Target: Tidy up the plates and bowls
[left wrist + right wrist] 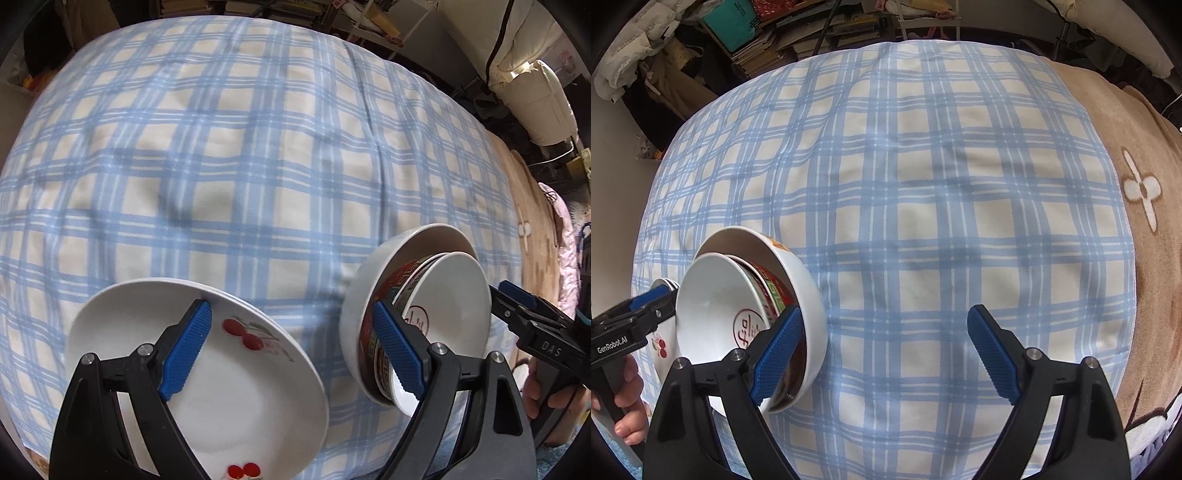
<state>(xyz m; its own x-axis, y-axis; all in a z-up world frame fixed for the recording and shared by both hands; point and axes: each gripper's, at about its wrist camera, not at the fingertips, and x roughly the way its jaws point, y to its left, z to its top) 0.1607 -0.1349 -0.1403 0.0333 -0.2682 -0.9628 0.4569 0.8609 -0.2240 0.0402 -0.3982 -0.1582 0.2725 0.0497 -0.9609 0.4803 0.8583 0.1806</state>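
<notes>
Fingers of the left gripper (291, 350) stand wide apart, clamping nothing, above the blue-and-cream checked cloth (240, 166). Its left pad hangs over a white ceramic plate painted with red cherries (207, 369), which lies on the cloth. Just right of that plate sits a tilted nest of three bowls: a white outer bowl (809, 295), a red-and-green patterned one, and a white inner bowl (713, 295). The right gripper (886, 354) is equally spread, its left pad at the nest's rim.
</notes>
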